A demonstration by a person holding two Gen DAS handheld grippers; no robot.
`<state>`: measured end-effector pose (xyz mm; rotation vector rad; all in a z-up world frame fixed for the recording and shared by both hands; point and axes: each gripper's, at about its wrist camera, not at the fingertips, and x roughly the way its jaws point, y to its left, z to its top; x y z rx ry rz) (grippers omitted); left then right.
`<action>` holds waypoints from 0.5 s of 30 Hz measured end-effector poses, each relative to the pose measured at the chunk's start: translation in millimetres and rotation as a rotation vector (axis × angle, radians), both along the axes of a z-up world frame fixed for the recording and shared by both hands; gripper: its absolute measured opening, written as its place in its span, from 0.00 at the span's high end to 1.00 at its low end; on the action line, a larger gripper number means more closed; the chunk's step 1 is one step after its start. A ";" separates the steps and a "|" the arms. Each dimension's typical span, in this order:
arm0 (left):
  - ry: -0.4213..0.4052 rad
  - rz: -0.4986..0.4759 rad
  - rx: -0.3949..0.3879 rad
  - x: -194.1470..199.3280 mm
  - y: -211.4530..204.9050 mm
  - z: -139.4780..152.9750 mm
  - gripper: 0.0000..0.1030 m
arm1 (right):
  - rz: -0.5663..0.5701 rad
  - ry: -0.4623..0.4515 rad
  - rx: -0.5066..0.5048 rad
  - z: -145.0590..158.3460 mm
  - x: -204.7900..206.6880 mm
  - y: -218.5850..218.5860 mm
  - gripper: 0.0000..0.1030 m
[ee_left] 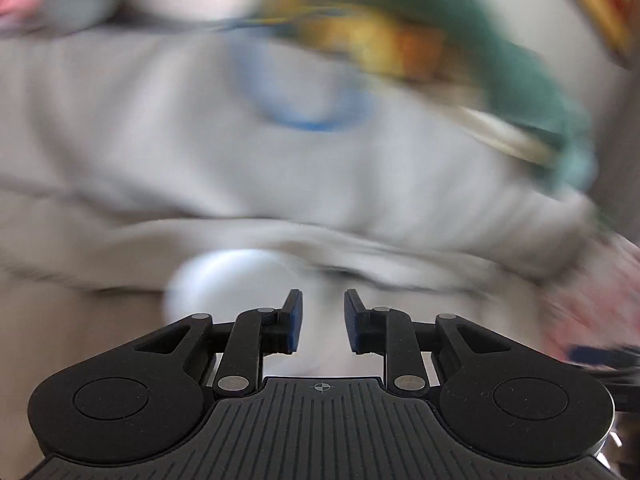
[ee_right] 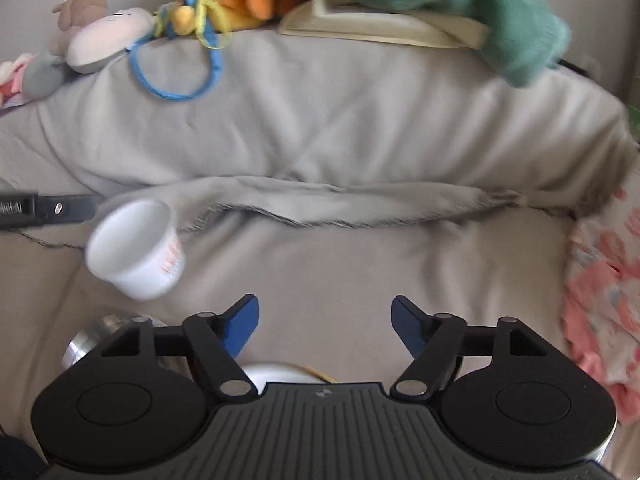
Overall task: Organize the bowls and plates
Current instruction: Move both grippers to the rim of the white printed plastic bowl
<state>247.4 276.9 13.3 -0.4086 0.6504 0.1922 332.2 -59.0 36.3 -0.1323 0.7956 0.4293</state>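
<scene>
Grey blanket [ee_right: 320, 120] covers a soft, rumpled bed or couch, with plush toys [ee_right: 108, 28] and a green cloth [ee_right: 500, 12] along its far edge and a pink patterned fabric [ee_right: 600, 300] at the right edge.

Your right gripper [ee_right: 324, 324] stands wide with nothing between its pads. Your left gripper [ee_left: 323, 322] is narrow but not closed, and you can see clear space between its pads, so it holds nothing either.

The white bowl [ee_right: 136, 248] is tilted, mouth up toward you, near the left edge of the bedding; whether it rests on the fabric or is in the air I cannot tell. The left view is too smeared to place it well.

The likely trouble is the surface: on soft folds the tilted bowl can roll toward the near edge. A metal piece [ee_right: 100, 340] and a white rim [ee_right: 280, 374] lie close under your right gripper, so a low pass may knock them.
</scene>
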 end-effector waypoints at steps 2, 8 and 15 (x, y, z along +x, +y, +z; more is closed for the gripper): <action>0.056 0.110 -0.052 5.9 36.6 -17.2 0.75 | 0.012 0.040 -0.010 -1.3 19.2 28.9 0.28; 0.141 0.180 -0.221 21.2 81.8 -65.5 0.75 | 0.105 0.181 -0.080 -47.1 47.6 132.9 0.20; 0.161 0.174 -0.277 40.9 78.2 -89.8 0.75 | 0.099 0.233 0.087 -74.3 74.1 193.2 0.20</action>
